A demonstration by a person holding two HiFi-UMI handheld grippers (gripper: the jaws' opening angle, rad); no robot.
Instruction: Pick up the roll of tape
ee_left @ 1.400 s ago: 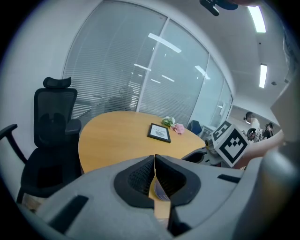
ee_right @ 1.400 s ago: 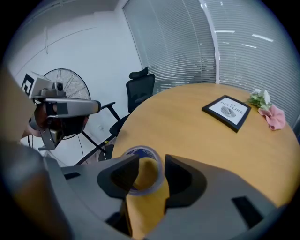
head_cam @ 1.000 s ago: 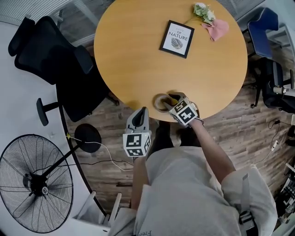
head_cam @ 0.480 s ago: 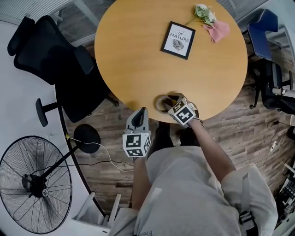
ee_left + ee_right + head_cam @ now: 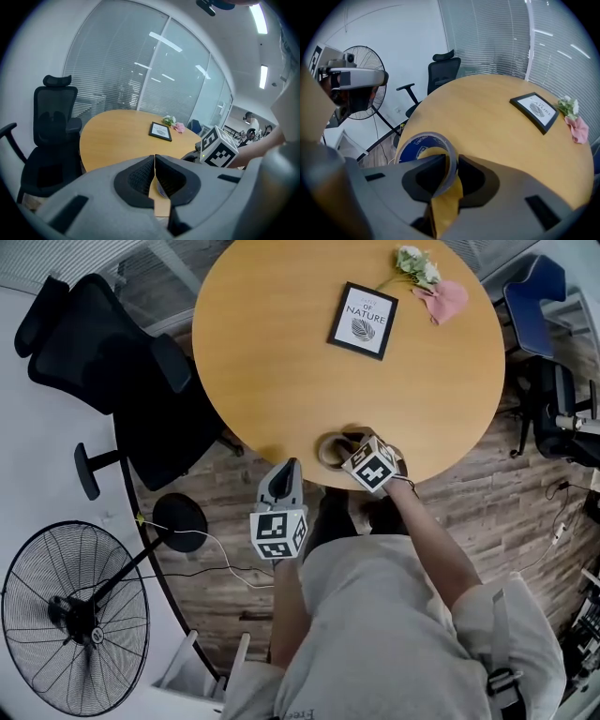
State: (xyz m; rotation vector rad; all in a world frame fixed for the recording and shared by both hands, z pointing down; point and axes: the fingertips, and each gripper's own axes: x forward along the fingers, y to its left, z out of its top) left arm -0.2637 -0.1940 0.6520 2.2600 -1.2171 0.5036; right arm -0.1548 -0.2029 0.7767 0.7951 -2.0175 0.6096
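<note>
The roll of tape (image 5: 328, 448) lies at the near edge of the round wooden table (image 5: 309, 381); it is clear-brown with a blue core (image 5: 412, 152). My right gripper (image 5: 345, 448) tilts steeply down over it. In the right gripper view its jaws (image 5: 451, 171) are closing, with the roll's wall between the two pads and both pads against it. My left gripper (image 5: 286, 467) hovers off the table's near edge, left of the roll, its pads (image 5: 140, 176) meeting with nothing between them.
A framed print (image 5: 362, 320), a small flower bunch (image 5: 417, 266) and a pink cloth (image 5: 442, 298) lie at the table's far side. A black office chair (image 5: 112, 362) stands left, a floor fan (image 5: 70, 615) lower left, a blue chair (image 5: 539, 296) right.
The right gripper has rolled a little over the tape and its jaws have drawn in on the roll's wall. The left gripper has kept still.
</note>
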